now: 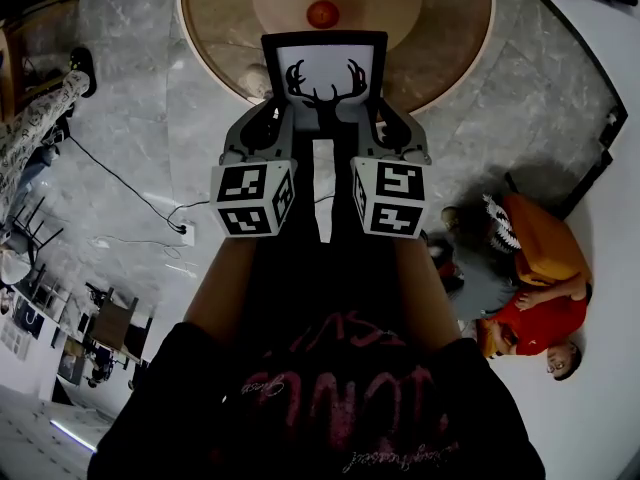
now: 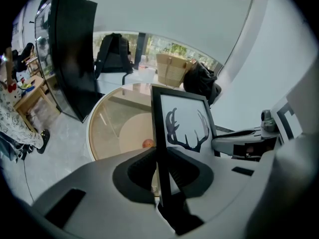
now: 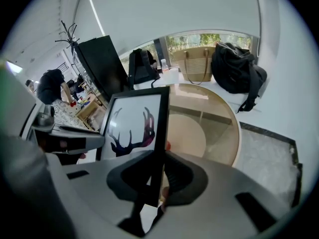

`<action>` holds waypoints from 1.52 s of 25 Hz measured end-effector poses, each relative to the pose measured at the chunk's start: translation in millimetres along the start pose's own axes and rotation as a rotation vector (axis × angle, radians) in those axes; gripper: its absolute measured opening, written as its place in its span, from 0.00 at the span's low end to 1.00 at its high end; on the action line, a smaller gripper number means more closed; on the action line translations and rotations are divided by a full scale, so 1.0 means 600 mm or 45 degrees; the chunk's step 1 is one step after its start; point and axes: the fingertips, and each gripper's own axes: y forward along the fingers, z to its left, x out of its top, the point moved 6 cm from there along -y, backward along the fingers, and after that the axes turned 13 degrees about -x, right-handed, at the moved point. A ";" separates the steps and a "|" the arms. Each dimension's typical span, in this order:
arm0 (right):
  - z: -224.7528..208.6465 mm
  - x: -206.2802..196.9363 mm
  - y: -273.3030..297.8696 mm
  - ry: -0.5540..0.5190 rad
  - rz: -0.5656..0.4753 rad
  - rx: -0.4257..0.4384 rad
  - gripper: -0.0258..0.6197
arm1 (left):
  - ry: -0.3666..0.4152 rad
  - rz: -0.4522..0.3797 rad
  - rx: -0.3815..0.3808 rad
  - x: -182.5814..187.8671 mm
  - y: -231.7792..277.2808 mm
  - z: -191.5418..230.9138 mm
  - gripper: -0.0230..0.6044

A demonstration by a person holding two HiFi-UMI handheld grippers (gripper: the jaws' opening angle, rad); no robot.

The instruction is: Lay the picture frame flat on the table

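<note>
Grey marble floor (image 1: pixel 130 118) runs all round a round, glass-topped surface (image 1: pixel 450 58), which carries a small orange-red ball (image 1: pixel 322 13) near its middle. I have the picture frame (image 1: pixel 322 78) up in the air at the near rim of that surface, with its antler print turned towards my head camera. The left gripper (image 1: pixel 270 128) is clamped on the frame's left side rail and the right gripper (image 1: pixel 392 128) on its right side rail. In each gripper view the thin black edge runs straight down between the pads, pinched from both sides.

As I judge it, the pick-up is done and the laying down is not. The frame stands close to upright between the two grippers, and no view shows it touching the surface. What is left is to carry it out over the top, tip it back until it lies level, lower it clear of the ball, and release both sides. I would tilt slowly, since both holds are on narrow rails and it could slip.
</note>
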 end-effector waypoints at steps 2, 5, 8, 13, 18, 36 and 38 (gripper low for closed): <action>0.001 -0.006 0.006 0.002 0.011 -0.003 0.17 | -0.005 0.010 -0.003 -0.006 0.005 0.003 0.15; 0.003 -0.017 0.016 0.003 0.028 -0.001 0.17 | -0.009 0.028 -0.003 -0.017 0.012 0.010 0.15; 0.006 -0.029 0.026 -0.003 0.050 0.005 0.17 | -0.022 0.045 0.000 -0.030 0.020 0.016 0.15; 0.007 -0.047 0.042 -0.003 0.079 0.001 0.17 | -0.048 0.068 0.001 -0.049 0.034 0.025 0.15; 0.012 -0.066 0.052 -0.005 0.099 -0.001 0.17 | -0.053 0.086 -0.007 -0.068 0.043 0.033 0.15; 0.020 -0.129 0.117 -0.040 0.200 0.003 0.17 | -0.132 0.160 0.010 -0.138 0.090 0.065 0.15; 0.021 -0.132 0.123 -0.037 0.210 0.003 0.17 | -0.134 0.165 0.011 -0.142 0.095 0.068 0.15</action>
